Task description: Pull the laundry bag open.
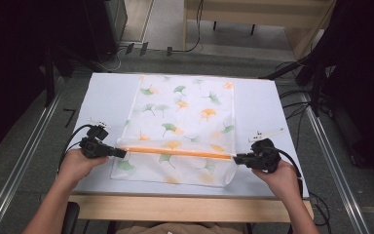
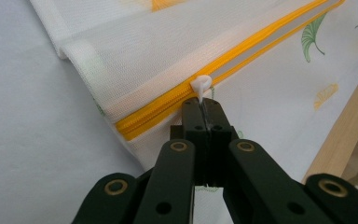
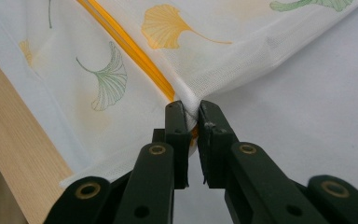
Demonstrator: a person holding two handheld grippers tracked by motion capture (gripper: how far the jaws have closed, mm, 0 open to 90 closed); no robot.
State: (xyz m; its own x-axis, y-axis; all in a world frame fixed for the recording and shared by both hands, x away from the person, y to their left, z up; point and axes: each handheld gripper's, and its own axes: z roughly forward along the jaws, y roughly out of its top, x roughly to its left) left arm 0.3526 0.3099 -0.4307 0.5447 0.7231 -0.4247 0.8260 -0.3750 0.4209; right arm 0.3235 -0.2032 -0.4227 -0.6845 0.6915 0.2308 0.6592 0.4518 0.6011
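A white mesh bag (image 1: pixel 185 122) printed with green and orange ginkgo leaves lies flat on the table. An orange zipper (image 1: pixel 175 151) runs across its near part. My left gripper (image 1: pixel 121 153) is shut on the white zipper pull (image 2: pixel 201 86) at the zipper's left end, seen close up in the left gripper view (image 2: pixel 203 108). My right gripper (image 1: pixel 237 158) is shut on the bag's fabric edge (image 3: pixel 190 100) at the zipper's right end, the mesh bunched between its jaws (image 3: pixel 191 116). The zipper (image 2: pixel 242 51) looks closed along its length.
A white mat (image 1: pixel 102 102) covers the wooden table (image 1: pixel 190 207), whose light wood front edge runs just below the bag. Cables (image 1: pixel 297 105) and dark stands sit on the floor to the right and left. A person's forearms come in from the bottom.
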